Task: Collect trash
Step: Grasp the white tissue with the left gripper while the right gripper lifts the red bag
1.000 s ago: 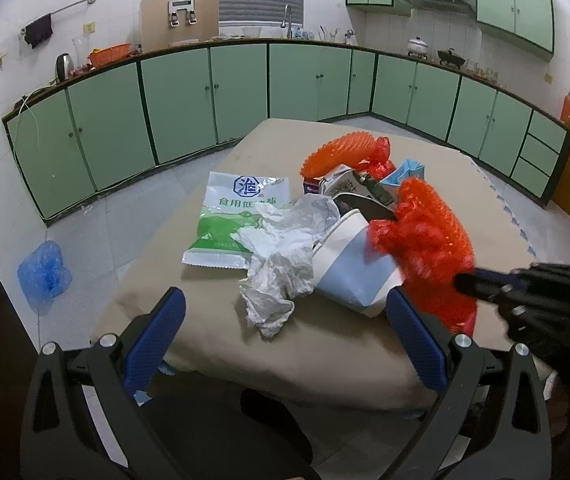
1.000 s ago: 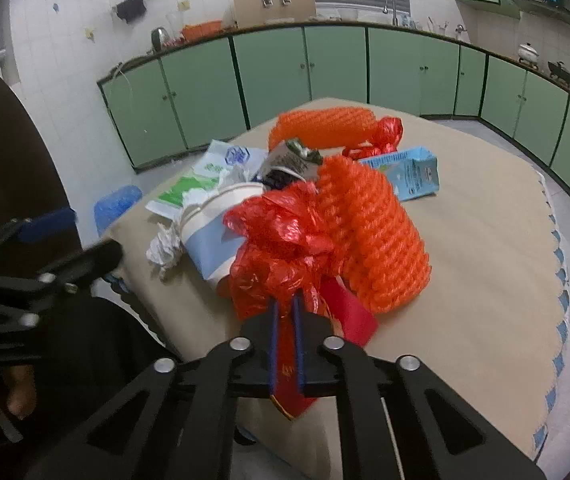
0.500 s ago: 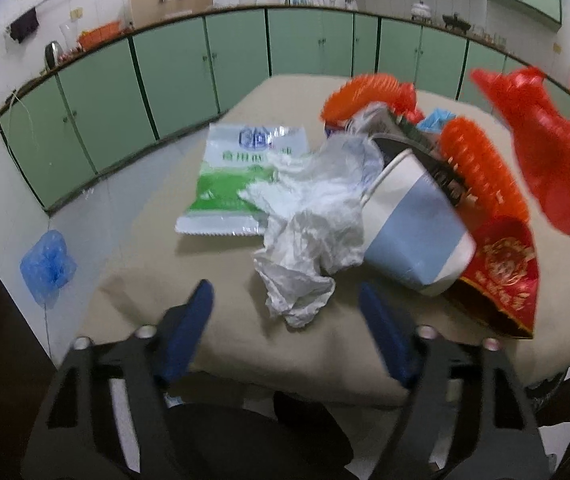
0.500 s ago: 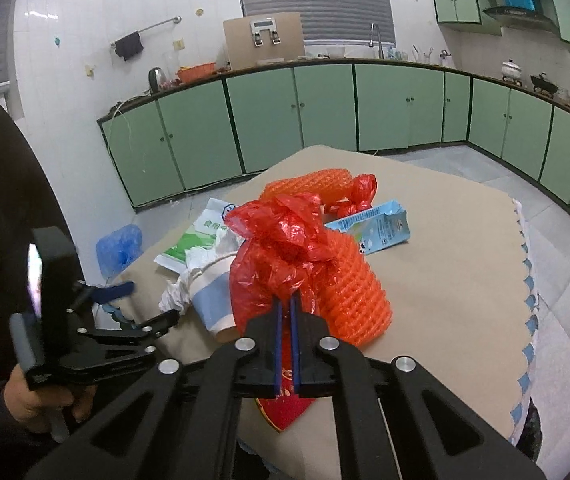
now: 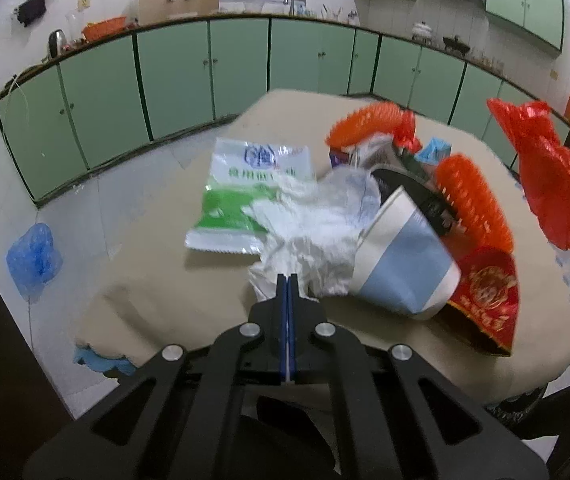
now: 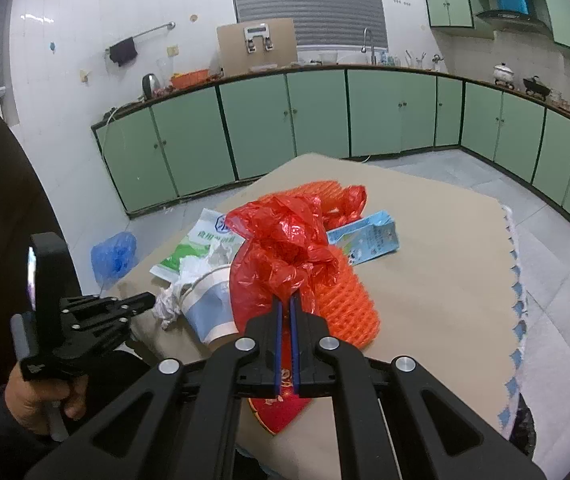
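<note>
A heap of trash lies on the tan table (image 5: 157, 280). My left gripper (image 5: 287, 280) is shut on the near end of a crumpled white plastic bag (image 5: 317, 228), seen too in the right wrist view (image 6: 183, 284). My right gripper (image 6: 285, 300) is shut on a red plastic bag (image 6: 285, 248) and holds it above the heap; it hangs at the right in the left wrist view (image 5: 545, 176). A blue-and-white paper cup (image 5: 401, 264) lies tipped beside the white bag.
A green-and-white packet (image 5: 245, 192), orange foam nets (image 5: 473, 204), a red pouch (image 5: 485, 296) and a blue carton (image 6: 369, 236) lie in the heap. A blue bag (image 5: 33, 256) lies on the floor at left. Green cabinets (image 5: 173, 76) line the walls.
My left gripper has closed from wide open onto the white plastic bag. My right gripper has lifted the red plastic bag up off the heap.
</note>
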Demonstrator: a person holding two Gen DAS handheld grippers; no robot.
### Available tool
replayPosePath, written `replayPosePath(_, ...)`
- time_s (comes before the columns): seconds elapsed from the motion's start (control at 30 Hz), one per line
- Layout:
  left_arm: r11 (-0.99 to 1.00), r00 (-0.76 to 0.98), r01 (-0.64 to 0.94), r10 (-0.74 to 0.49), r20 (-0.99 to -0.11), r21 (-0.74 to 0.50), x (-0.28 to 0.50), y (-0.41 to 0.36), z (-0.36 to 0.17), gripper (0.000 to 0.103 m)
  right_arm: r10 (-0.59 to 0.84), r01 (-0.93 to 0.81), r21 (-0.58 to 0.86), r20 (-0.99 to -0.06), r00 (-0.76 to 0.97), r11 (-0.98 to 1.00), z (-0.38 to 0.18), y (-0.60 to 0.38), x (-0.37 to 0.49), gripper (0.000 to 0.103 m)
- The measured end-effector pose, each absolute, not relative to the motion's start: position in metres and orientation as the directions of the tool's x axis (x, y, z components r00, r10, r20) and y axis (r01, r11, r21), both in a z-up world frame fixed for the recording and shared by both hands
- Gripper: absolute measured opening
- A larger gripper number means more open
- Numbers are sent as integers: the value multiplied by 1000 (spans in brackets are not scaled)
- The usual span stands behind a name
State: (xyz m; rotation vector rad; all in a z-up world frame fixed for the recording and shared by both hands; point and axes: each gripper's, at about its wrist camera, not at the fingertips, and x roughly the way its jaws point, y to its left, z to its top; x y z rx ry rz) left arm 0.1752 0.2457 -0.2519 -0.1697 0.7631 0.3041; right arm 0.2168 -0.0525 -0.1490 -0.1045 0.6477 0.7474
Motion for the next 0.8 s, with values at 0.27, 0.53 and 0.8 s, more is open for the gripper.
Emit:
replayPosePath(0.27,955,641,-296,175,-747,-31,177,241,-267,12,592,-636,145,-563,577,758,-139,-70,215,4)
replayPosePath(0.53,953,639,-303,216,-738,16,188,240,-277,55,580,-630,141,-577,574,764,-142,-62,220,4)
replayPosePath(0.8,952,635,-305,202,-745,-1,196,247,-275,2,581,-630,146,-583,568,762,-145,-58,224,4)
